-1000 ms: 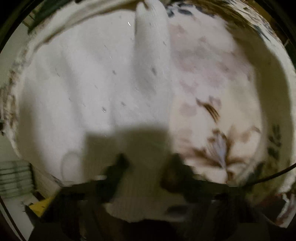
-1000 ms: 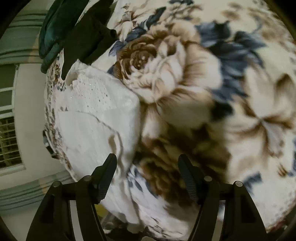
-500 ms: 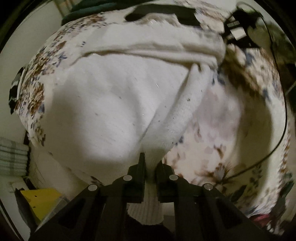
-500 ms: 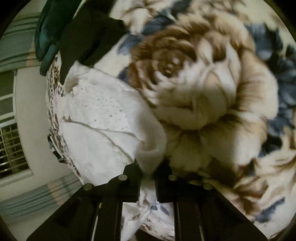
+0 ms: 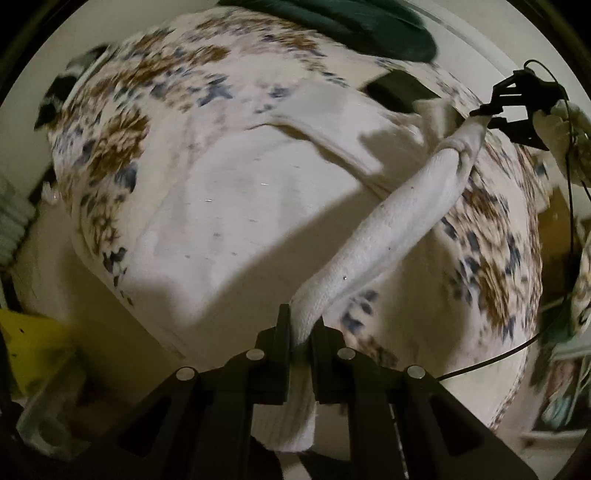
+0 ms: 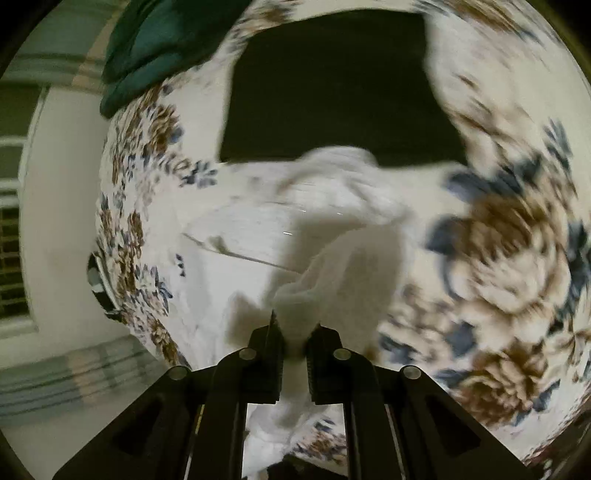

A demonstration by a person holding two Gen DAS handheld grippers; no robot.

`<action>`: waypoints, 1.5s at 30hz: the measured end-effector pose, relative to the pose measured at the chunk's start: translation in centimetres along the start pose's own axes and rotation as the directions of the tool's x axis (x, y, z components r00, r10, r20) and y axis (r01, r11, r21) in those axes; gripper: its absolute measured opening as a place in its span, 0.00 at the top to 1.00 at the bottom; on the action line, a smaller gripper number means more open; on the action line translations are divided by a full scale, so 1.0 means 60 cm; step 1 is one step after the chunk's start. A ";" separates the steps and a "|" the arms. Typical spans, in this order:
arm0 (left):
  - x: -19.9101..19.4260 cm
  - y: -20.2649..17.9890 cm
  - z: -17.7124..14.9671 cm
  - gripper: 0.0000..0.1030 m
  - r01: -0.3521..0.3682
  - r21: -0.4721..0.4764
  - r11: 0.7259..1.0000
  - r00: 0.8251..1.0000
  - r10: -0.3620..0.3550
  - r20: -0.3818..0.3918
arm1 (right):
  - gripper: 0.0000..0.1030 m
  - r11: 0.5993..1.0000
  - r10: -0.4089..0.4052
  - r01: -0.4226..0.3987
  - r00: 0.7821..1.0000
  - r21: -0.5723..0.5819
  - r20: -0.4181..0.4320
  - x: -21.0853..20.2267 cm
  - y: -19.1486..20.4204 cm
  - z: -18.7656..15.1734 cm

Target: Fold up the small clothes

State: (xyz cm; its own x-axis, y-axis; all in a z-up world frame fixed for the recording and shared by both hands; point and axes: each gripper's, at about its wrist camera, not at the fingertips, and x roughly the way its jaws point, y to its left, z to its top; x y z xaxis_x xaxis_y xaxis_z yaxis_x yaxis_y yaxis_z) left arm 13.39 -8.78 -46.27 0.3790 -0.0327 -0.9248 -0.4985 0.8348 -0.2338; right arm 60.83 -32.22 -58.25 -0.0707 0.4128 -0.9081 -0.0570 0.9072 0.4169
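A white garment (image 5: 240, 229) lies spread on a floral bedspread (image 5: 122, 129). My left gripper (image 5: 301, 332) is shut on its ribbed white edge, which stretches as a taut rolled band (image 5: 399, 218) up to the right. At the band's far end my right gripper (image 5: 480, 112) pinches it, held by a gloved hand (image 5: 565, 125). In the right wrist view my right gripper (image 6: 295, 332) is shut on a bunched white fold (image 6: 332, 277), lifted above the rest of the garment (image 6: 251, 229).
A black cloth (image 6: 332, 85) lies flat on the bedspread (image 6: 498, 240) beyond the white garment. A dark green garment (image 6: 162, 40) sits at the bed's far edge, also the green garment (image 5: 351, 26). A yellow object (image 5: 29, 347) and a cable (image 5: 509, 350) flank the bed.
Both grippers went from open around the garment's edge to shut on it, then rose and pulled apart. The edge now hangs stretched between them above the bed.
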 end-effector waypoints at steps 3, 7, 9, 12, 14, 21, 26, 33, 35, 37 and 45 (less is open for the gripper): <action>0.021 0.063 0.031 0.94 0.025 -0.056 0.998 1.000 -0.026 -0.015 | 0.90 0.998 -0.057 0.057 0.998 -0.028 -0.011 0.052 0.099 0.029; 0.052 0.151 0.070 0.94 0.074 -0.133 0.988 0.996 -0.081 -0.042 | 0.90 0.989 -0.143 0.142 0.989 -0.052 -0.029 0.150 0.216 0.062; 0.074 0.189 0.085 0.92 0.113 -0.159 0.981 0.990 -0.125 -0.067 | 0.90 0.983 -0.178 0.176 0.983 -0.058 -0.034 0.195 0.256 0.073; 0.107 0.247 0.095 0.90 0.094 -0.198 0.976 0.988 -0.115 -0.101 | 0.90 0.974 -0.222 0.219 0.974 -0.051 -0.050 0.262 0.297 0.088; 0.132 0.291 0.091 0.90 0.055 -0.229 0.972 0.985 -0.091 -0.150 | 0.88 0.976 -0.219 0.218 0.972 -0.022 -0.080 0.296 0.301 0.098; 0.137 0.384 0.066 0.90 0.052 -0.324 0.945 0.974 -0.119 -0.191 | 0.51 0.998 -0.030 0.038 0.991 0.054 -0.130 0.289 0.296 0.043; 0.124 0.326 0.080 0.60 0.042 -0.149 0.988 0.982 -0.068 -0.176 | 0.51 1.000 -0.021 0.018 0.972 -0.018 -0.232 0.296 0.284 -0.095; 0.153 0.196 0.084 0.52 0.037 0.130 0.991 0.982 -0.012 -0.189 | 0.51 0.997 -0.074 0.073 0.970 -0.013 -0.232 0.301 0.215 -0.208; 0.179 0.169 0.080 0.52 -0.019 0.230 0.973 0.979 0.065 -0.193 | 0.51 0.995 -0.093 0.096 0.974 0.007 -0.205 0.285 0.186 -0.229; 0.199 0.170 0.083 0.51 -0.082 0.264 0.961 0.972 0.135 -0.190 | 0.51 0.993 -0.111 0.118 0.976 0.028 -0.188 0.273 0.160 -0.241; 0.143 0.353 0.159 0.52 -0.221 -0.018 0.975 0.966 0.216 -0.145 | 0.51 0.977 -0.111 0.150 0.965 0.153 -0.239 0.277 0.045 -0.369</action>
State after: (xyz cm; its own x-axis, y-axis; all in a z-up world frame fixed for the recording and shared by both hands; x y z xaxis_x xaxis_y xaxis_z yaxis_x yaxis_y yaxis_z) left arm 13.53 13.87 -56.30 0.1453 0.0688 -0.9870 -0.5836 0.8115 -0.0294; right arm 37.44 -24.73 -71.31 -0.2998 0.2783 -0.9125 0.0862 0.9605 0.2646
